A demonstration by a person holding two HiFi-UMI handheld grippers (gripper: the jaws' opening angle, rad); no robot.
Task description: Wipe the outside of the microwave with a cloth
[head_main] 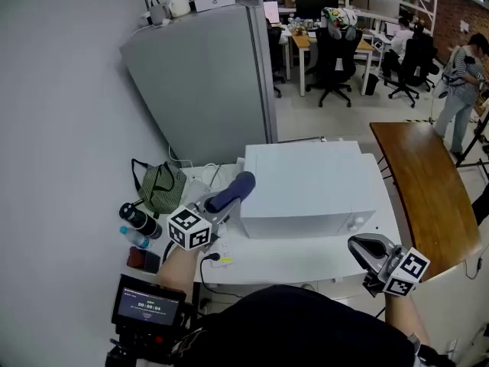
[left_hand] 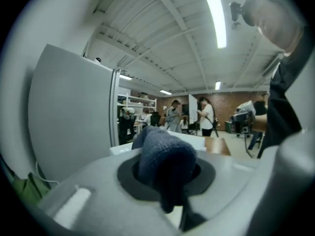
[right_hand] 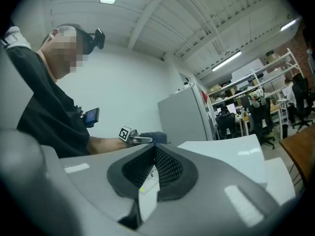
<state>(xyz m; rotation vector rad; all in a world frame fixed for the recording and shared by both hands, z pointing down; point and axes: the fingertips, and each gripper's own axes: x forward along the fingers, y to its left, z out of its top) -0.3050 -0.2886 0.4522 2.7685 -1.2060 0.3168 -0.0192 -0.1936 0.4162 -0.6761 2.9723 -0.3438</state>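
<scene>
Grey cabinet [head_main: 205, 82]: tall, upper left of the head view, against the wall.

Wooden table [head_main: 428, 193]: brown top, right edge of the frame, running away from the viewer.

White table [head_main: 306, 260]: centre of the frame; it carries the items below.

Microwave [head_main: 306, 186]: white box, centre of the frame, on the white table, its front facing the lower edge of the frame (a round knob shows at the front's lower right).

Green bag [head_main: 162, 186]: left of the microwave, dark strap looped at its upper left.

Left gripper [head_main: 223, 203]: left of centre, just beside the microwave's left front corner, pointing toward the upper right of the frame. Jaws pinching the cloth.

Right gripper [head_main: 365, 248]: lower right, below the microwave's right front corner and apart from it. Jaws pressed together, nothing between them.

Cloth [head_main: 232, 191]: dark blue, rolled, sticking out past the left gripper's jaw tips by the microwave's left side; whether it touches the microwave cannot be told.

Bottle [head_main: 137, 220]: dark, lying at the far left below the bag.
</scene>
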